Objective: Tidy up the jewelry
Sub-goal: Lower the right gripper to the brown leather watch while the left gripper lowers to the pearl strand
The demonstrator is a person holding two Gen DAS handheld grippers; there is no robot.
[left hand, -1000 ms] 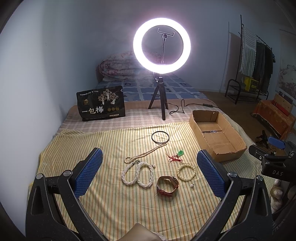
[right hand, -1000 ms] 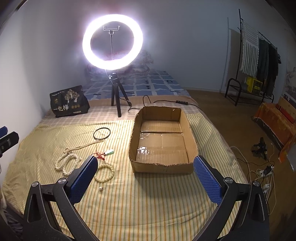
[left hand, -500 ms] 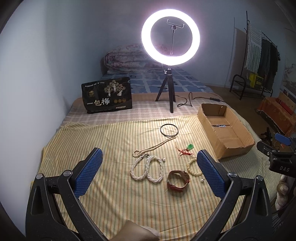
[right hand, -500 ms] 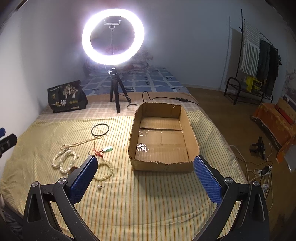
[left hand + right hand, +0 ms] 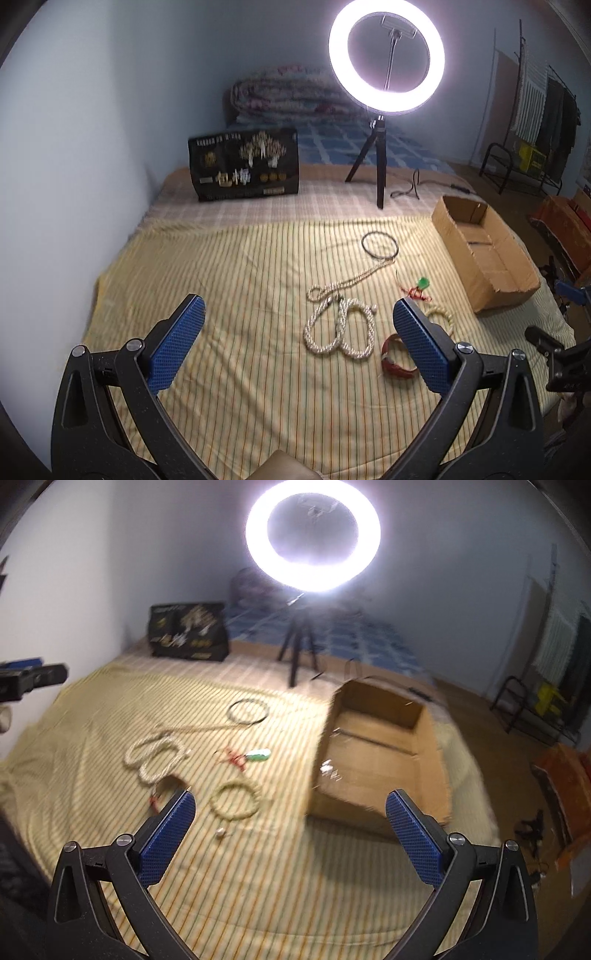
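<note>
L gripper [image 5: 299,317]: jaws spread wide, nothing held, above striped bedsheet [image 5: 236,273]. Coiled pearl necklace [image 5: 340,328] lies just ahead between its fingers; red watch strap [image 5: 397,360] beside its right finger. R gripper [image 5: 290,812]: jaws wide, empty. Bead bracelet [image 5: 234,799] ahead near its left finger; cardboard box [image 5: 373,753] ahead-right. R view blurred; small bead [image 5: 220,832] possibly a pearl.

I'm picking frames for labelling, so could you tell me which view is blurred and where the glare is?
Right wrist view: motion-blurred throughout, the box and bracelet smeared, the ring light blown out with a halo. Left wrist view: much sharper, necklace beads legible, ring light bright yet cleanly edged.
</note>
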